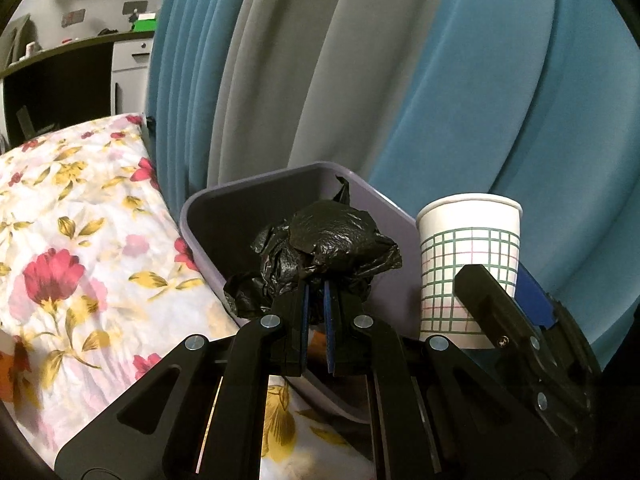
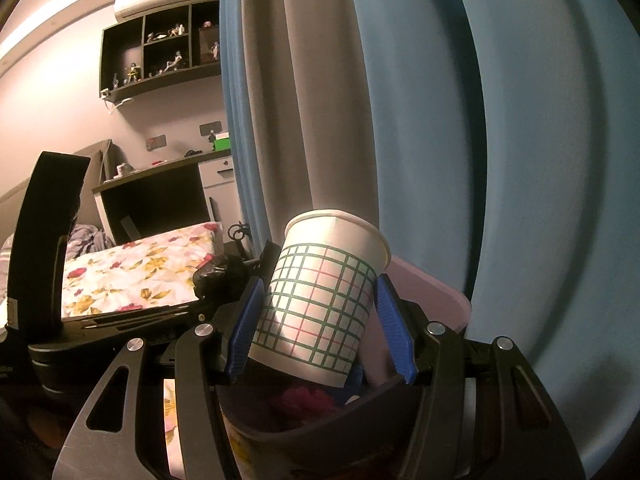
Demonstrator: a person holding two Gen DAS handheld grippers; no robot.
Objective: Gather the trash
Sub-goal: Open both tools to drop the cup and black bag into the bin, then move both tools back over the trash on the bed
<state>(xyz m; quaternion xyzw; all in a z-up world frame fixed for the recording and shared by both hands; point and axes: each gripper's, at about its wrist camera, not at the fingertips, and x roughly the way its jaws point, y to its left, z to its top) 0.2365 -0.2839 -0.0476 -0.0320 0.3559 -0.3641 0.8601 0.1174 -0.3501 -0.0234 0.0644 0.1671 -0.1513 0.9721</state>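
Observation:
A crumpled black plastic bag [image 1: 328, 248] hangs over the mouth of a grey-purple bin [image 1: 224, 216], with my left gripper [image 1: 316, 292] shut on its lower folds. To its right a white paper cup [image 1: 468, 256] with a green and red grid stands upright in the other gripper. In the right wrist view my right gripper [image 2: 316, 300] is shut on that paper cup [image 2: 320, 300], its blue pads [image 2: 390, 316] pressing both sides. The cup tilts slightly and sits above the bin's rim [image 2: 424, 292]. The black bag [image 2: 218, 274] shows at the left.
The bin rests on a bed with a floral cover [image 1: 72, 240]. Blue and grey curtains [image 1: 360, 80] hang close behind. A dark desk [image 2: 160, 196] and wall shelves [image 2: 160, 52] stand at the far left. The left gripper's body [image 2: 44, 248] fills the left edge.

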